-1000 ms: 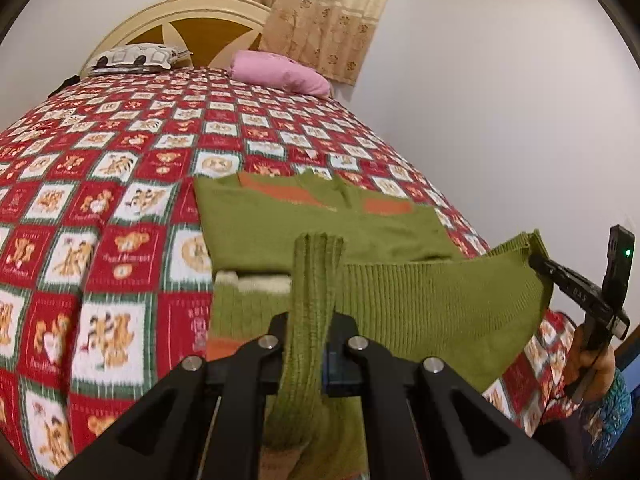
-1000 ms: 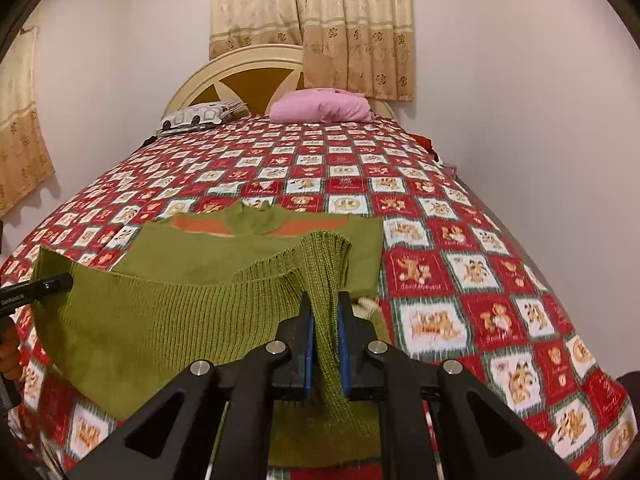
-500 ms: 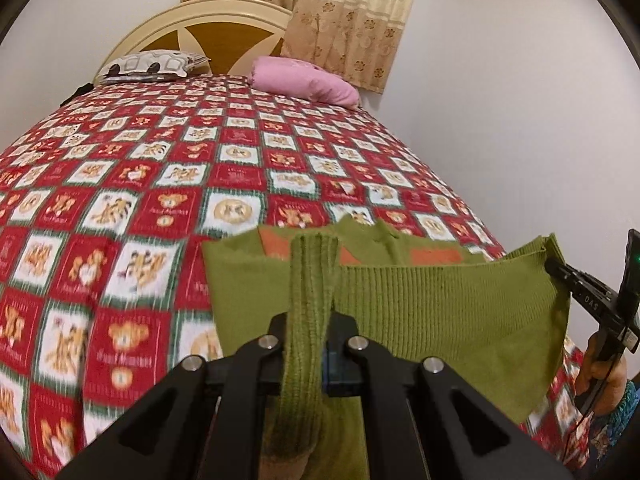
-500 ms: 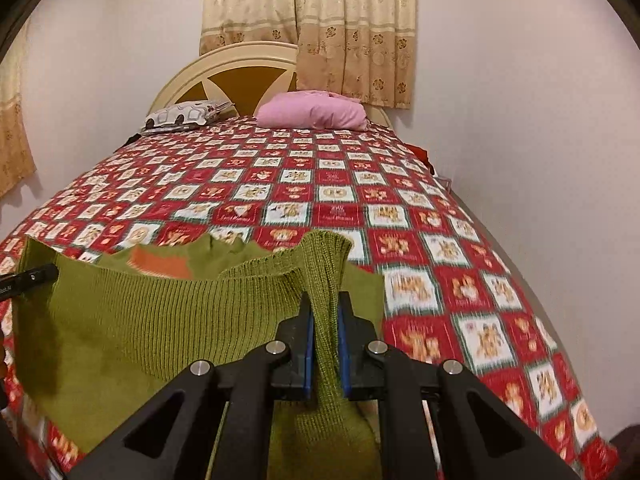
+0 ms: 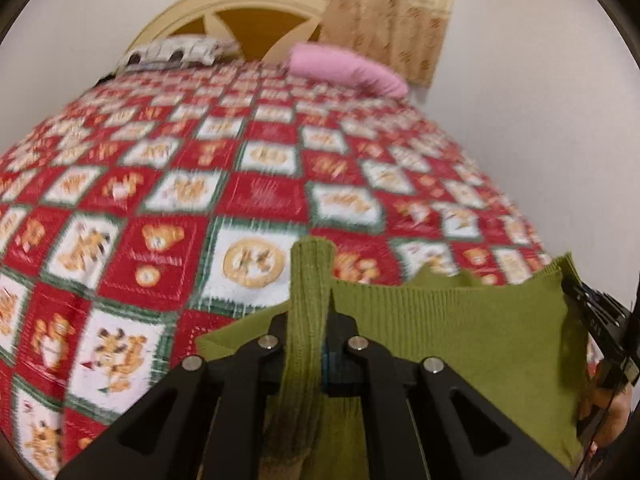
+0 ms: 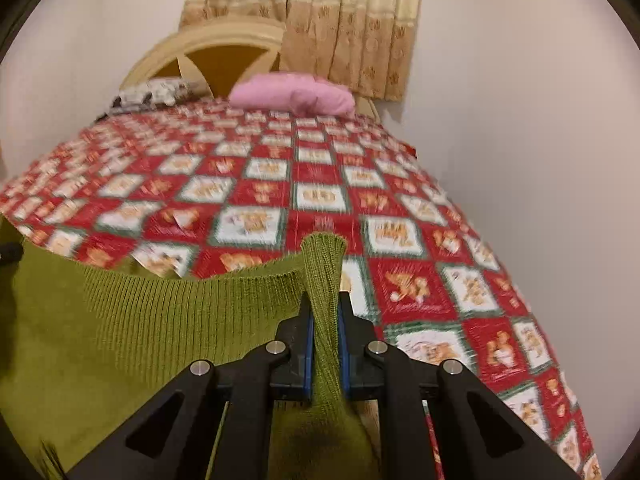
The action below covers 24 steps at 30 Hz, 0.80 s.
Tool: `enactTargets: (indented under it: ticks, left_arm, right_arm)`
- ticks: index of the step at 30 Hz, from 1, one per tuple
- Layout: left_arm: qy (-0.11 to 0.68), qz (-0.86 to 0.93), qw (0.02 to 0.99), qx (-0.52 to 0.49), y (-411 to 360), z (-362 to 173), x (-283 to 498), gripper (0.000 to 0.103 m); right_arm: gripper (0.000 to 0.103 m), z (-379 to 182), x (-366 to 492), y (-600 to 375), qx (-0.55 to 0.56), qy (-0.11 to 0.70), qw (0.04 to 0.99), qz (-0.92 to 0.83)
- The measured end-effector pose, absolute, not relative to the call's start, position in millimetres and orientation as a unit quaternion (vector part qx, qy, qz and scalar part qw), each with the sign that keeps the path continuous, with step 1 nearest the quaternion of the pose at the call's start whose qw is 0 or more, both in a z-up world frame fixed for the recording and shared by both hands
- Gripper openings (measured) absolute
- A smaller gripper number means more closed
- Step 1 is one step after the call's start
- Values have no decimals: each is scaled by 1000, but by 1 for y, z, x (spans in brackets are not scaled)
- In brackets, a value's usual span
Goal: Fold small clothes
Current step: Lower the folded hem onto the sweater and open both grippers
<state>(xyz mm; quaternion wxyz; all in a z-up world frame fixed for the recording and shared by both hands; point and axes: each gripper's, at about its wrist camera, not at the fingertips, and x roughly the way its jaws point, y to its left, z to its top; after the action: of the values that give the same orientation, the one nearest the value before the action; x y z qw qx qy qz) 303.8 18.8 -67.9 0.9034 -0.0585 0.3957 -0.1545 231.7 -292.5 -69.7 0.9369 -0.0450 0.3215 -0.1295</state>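
A green ribbed knit sweater [image 5: 460, 332] hangs stretched between my two grippers above the bed. My left gripper [image 5: 310, 320] is shut on one corner of its ribbed hem, which sticks up between the fingers. My right gripper [image 6: 324, 312] is shut on the other corner of the sweater [image 6: 160, 320], the blue pads pressing the knit. In the left wrist view the right gripper [image 5: 600, 320] shows at the far right edge with a hand below it. The lower part of the sweater is hidden under the held hem.
The bed carries a red, white and green checked quilt [image 5: 256, 196] with bear prints. A pink pillow [image 6: 296, 94] and a patterned pillow [image 6: 156, 92] lie by the cream headboard [image 5: 240, 4]. A white wall [image 6: 520, 120] runs close along the bed's right side.
Both grippers have carried the hem forward over the sweater toward the headboard and slightly down. The orange collar and the sweater's far half have dropped out of sight behind the held hem.
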Motion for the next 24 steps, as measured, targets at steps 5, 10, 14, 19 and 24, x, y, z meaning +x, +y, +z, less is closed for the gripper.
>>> enactTargets:
  ticks: [5,10,14,19,24]
  left_arm:
    - [422,-139,893,-78,24,-89,315,8]
    - [437,-117,888,-85,26,-95,324,15]
    - [440,-109,888,-81,24,-96,327,15]
    - [443,-118,883,-104,46,-87,317,22]
    - [405,-107,907,-48,70,-57,264,22]
  right_arm:
    - [9,-101,249,-305,-34,365,921,-134]
    - [10,-114,261,-309,-33,401,905,-142]
    - [26,-116,266,-306,-54,413,896,-154]
    - [40,-88,231,-337,50,361,914,-179]
    - [40,-56,148,-348,60,311,919,-234]
